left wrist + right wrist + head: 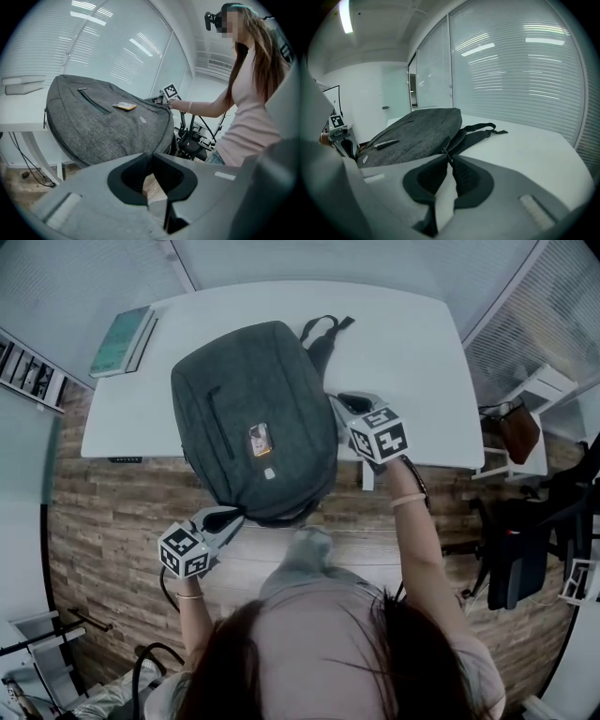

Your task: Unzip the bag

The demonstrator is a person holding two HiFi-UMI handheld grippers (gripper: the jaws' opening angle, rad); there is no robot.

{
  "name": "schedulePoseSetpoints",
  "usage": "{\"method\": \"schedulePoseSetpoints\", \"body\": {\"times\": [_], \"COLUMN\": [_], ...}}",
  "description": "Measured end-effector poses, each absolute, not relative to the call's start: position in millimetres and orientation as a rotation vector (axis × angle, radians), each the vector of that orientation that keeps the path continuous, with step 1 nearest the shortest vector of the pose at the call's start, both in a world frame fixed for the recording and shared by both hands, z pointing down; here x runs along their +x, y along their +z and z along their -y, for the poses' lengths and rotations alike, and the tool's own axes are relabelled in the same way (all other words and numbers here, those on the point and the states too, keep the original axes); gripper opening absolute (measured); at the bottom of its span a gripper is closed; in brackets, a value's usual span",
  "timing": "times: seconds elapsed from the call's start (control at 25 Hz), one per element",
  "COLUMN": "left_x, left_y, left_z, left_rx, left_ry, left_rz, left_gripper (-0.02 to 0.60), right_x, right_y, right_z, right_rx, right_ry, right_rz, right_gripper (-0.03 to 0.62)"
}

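A grey backpack (248,418) lies flat on the white table (412,352), with its bottom hanging over the front edge. Its black straps (323,334) trail toward the far side. My left gripper (228,516) is below the table edge, and its tips are pinched together on the fabric at the bag's bottom edge (140,145). Floor shows through the gap behind the tips. My right gripper (343,403) is at the bag's right side, shut on the small zipper pull (444,151) where the straps (480,129) start. An orange tag (124,106) sits on the bag's front.
A green book (122,338) lies on the table's far left corner. A chair with a brown bag (514,427) stands right of the table, with black equipment (525,540) behind it. Cables (23,159) hang under the table. The floor (112,512) is wood.
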State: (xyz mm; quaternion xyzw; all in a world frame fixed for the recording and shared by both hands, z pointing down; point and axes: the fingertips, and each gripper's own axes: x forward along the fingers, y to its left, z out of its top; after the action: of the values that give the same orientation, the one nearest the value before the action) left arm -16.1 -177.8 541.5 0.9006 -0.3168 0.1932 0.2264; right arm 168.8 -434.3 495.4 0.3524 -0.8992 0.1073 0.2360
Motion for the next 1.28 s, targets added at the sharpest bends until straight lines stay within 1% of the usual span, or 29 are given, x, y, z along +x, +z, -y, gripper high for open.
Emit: {"method": "schedulePoseSetpoints", "body": {"times": [0.44,0.64,0.84,0.96,1.16,1.28], "left_x": [-15.9,-15.4,-17.1,-21.5,-26.4,-33.3], "left_y": [535.1,530.6,521.8,517.9,511.3,499.6], "left_z": [175.7,176.0,173.8,176.7,173.5,184.1], "left_rx": [2.474,2.477,2.472,2.465,2.442,2.457], "left_ry": [0.466,0.434,0.35,0.321,0.299,0.295], "left_rz": [0.928,0.972,1.023,1.079,1.149,1.228], "left_gripper": [0.044,0.048,0.049,0.026,0.025,0.026], "right_x": [165.5,169.3,178.2,183.0,188.8,185.2], "right_y": [499.7,502.6,506.0,499.8,485.5,472.3], "right_z": [426.2,422.3,412.7,406.0,380.7,369.5], "right_rx": [0.979,1.038,1.122,1.18,1.253,1.286], "right_ry": [0.333,0.4,0.427,0.444,0.485,0.434], "right_rz": [2.456,2.464,2.457,2.468,2.49,2.501], "right_gripper": [0.02,0.021,0.038,0.038,0.038,0.027]}}
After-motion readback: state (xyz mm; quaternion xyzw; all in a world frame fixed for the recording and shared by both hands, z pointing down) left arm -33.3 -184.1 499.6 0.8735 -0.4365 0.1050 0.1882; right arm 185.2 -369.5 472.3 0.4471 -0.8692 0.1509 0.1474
